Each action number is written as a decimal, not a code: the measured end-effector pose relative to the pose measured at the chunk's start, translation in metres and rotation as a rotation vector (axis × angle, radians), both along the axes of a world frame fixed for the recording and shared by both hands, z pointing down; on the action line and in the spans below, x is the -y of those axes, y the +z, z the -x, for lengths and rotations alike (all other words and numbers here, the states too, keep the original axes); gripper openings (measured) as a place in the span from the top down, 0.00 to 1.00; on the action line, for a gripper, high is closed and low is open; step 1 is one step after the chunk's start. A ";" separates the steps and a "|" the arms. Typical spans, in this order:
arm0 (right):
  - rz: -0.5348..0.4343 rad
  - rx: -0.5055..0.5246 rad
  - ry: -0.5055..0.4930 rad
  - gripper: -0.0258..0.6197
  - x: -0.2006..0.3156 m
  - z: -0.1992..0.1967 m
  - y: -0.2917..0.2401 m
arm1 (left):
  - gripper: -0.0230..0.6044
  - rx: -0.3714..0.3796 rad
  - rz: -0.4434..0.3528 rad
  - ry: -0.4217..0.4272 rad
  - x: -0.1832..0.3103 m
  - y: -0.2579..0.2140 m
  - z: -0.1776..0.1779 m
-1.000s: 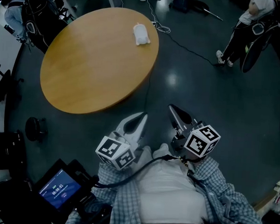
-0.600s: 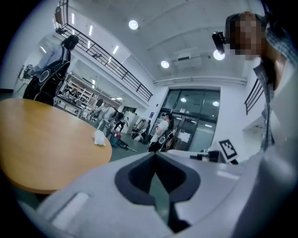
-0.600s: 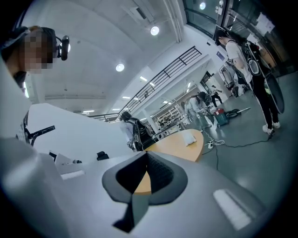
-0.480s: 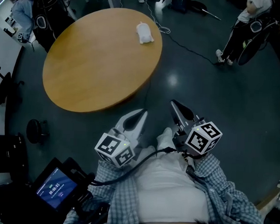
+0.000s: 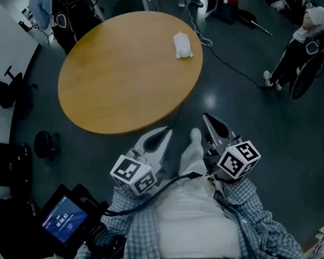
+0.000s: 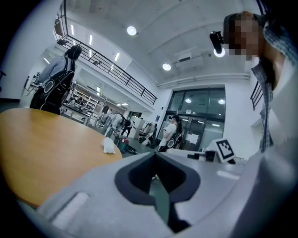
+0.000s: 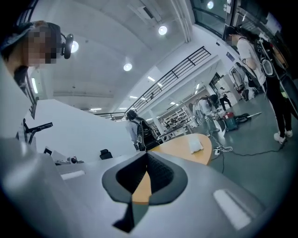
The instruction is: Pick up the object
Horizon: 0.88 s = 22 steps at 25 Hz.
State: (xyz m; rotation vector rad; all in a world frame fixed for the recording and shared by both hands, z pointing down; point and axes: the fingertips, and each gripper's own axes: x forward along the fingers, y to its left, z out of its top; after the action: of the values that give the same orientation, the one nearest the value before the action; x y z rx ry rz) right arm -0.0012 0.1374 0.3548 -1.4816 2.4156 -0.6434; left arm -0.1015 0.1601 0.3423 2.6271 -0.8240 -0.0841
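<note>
A round wooden table (image 5: 116,79) stands on a dark floor (image 5: 250,120). The white soft object (image 5: 182,45) lies near the table's far rim, at one o'clock. Since a second ago the table has drifted closer in the head view, so the person is probably approaching. The left gripper (image 5: 166,132) and right gripper (image 5: 207,117) are closed and empty at six o'clock, well apart from the object. No container shows.
</note>
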 end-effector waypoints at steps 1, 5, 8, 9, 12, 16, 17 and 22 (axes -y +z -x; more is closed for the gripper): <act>0.009 0.005 -0.004 0.95 0.014 -0.004 0.003 | 0.96 0.001 0.006 -0.012 0.012 0.002 -0.002; 0.049 0.012 -0.007 0.95 0.069 -0.025 0.009 | 0.96 -0.001 0.030 -0.048 0.060 0.000 -0.015; 0.063 0.006 -0.012 0.95 0.098 -0.042 0.008 | 0.96 -0.013 0.041 -0.077 0.088 -0.002 -0.026; 0.068 -0.001 -0.018 0.95 0.108 -0.048 0.011 | 0.96 -0.012 0.047 -0.083 0.097 0.001 -0.031; 0.095 -0.015 -0.031 0.95 0.144 -0.060 0.020 | 0.96 -0.003 0.075 -0.109 0.124 0.009 -0.038; 0.137 -0.032 -0.027 0.95 0.195 -0.070 0.026 | 0.96 0.013 0.105 -0.145 0.166 0.013 -0.040; 0.141 -0.035 -0.028 0.95 0.207 -0.074 0.028 | 0.96 0.012 0.103 -0.150 0.177 0.015 -0.043; 0.172 -0.044 -0.048 0.95 0.264 -0.088 0.045 | 0.96 0.027 0.132 -0.195 0.222 0.024 -0.055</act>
State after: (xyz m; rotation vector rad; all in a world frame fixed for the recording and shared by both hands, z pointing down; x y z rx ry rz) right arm 0.0873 -0.1267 0.3996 -1.5203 2.4907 -0.8567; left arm -0.0461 -0.0623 0.3662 2.4250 -1.0564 -0.0452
